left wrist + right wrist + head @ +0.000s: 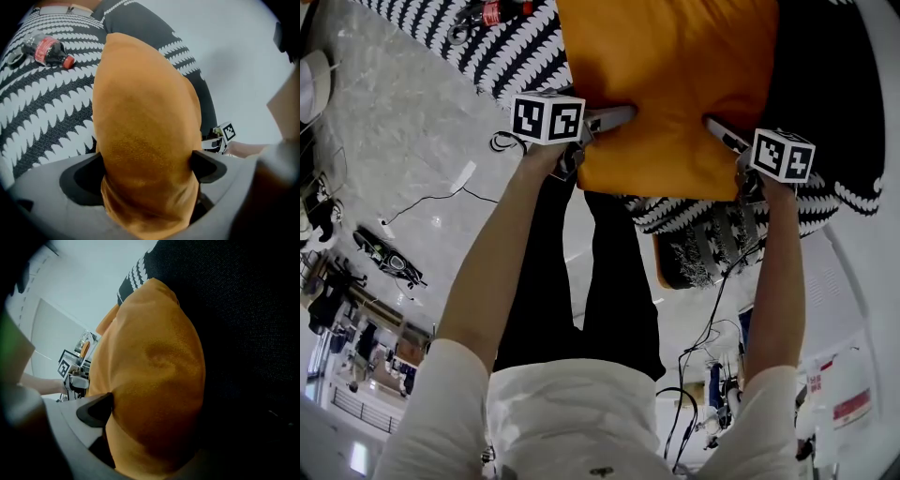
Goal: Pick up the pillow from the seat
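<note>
An orange pillow (675, 84) lies on a seat with a black-and-white patterned cover (516, 47). My left gripper (614, 120) is at its near left corner, shut on the pillow (145, 131); both dark pads (206, 166) dent the fabric. My right gripper (719, 133) is at the near right edge. In the right gripper view the pillow (154, 380) fills the wide gap between the jaws. One pad (96, 411) touches it, and the other is lost in the dark on the right.
A cola bottle (497, 13) lies on the patterned cover (47, 103) to the pillow's left. Black upholstery (825, 84) borders the pillow on the right. A patterned cushion (703, 248) sits below the seat's edge. Cables (431, 202) run over the pale floor.
</note>
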`<state>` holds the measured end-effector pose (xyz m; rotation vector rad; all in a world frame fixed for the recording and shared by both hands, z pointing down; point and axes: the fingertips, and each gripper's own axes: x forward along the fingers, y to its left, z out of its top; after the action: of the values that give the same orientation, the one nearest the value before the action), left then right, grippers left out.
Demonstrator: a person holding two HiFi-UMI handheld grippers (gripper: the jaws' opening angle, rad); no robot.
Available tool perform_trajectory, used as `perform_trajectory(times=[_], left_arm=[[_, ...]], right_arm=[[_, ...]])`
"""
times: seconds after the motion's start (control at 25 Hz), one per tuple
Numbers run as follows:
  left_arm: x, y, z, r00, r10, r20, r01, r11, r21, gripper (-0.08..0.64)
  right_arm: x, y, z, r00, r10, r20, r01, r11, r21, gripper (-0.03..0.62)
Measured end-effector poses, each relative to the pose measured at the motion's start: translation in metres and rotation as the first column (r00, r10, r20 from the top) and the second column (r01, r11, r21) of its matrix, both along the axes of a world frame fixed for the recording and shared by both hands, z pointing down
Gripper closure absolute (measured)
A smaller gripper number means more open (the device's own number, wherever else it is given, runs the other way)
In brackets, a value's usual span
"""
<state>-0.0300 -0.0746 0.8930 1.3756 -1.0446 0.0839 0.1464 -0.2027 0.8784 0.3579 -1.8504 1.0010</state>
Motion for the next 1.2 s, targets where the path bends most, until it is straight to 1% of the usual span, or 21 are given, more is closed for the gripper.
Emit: perform_trajectory(times=[0.16,0.32,0.44,0.52,0.68,0.8,1.04,1.2], left_arm=[[0.002,-0.001,-0.002,1.0,0.016,0.005,-0.015,1.0,-0.007,-0.018],[-0.001,0.001,-0.008,1.0,0.028,0.014,-0.028,1.0,0.002,0.049],[0.001,0.003,-0.015,0.999,0.022,0.035,-0.022,1.0,0.006,0.089],[0.002,0.002,-0.021,0.998,0.018,0.053,-0.018,1.0,0.01,0.112],[0.006,0.008,-0.034,0.996,0.014,0.088,-0.014,1.0,0.0,0.164],[0.008,0.014,-0.045,0.994,0.012,0.11,-0.011,1.0,-0.008,0.186],[0.003,0.038,-0.074,0.992,-0.001,0.129,0.001,1.0,-0.004,0.189],[-0.001,0.056,-0.102,0.989,-0.002,0.145,0.002,1.0,-0.001,0.19]], right_arm=[[0.001,0.001,-0.001,1.0,0.007,-0.014,-0.007,1.0,0.008,0.081],[-0.005,0.006,-0.006,1.0,-0.002,-0.018,0.003,1.0,0.013,0.092],[-0.009,0.011,-0.019,1.0,-0.018,0.004,0.018,0.999,0.032,0.172],[-0.012,0.012,-0.027,1.0,-0.024,0.011,0.023,0.998,0.065,0.217],[-0.011,0.018,-0.038,0.999,-0.033,-0.017,0.035,0.987,0.157,0.253],[-0.013,0.025,-0.05,0.998,-0.05,-0.024,0.053,0.978,0.201,0.281],[-0.015,0.049,-0.079,0.999,-0.043,0.014,0.039,0.982,0.183,0.282],[-0.019,0.067,-0.106,0.998,-0.047,0.052,0.037,0.982,0.184,0.282]])
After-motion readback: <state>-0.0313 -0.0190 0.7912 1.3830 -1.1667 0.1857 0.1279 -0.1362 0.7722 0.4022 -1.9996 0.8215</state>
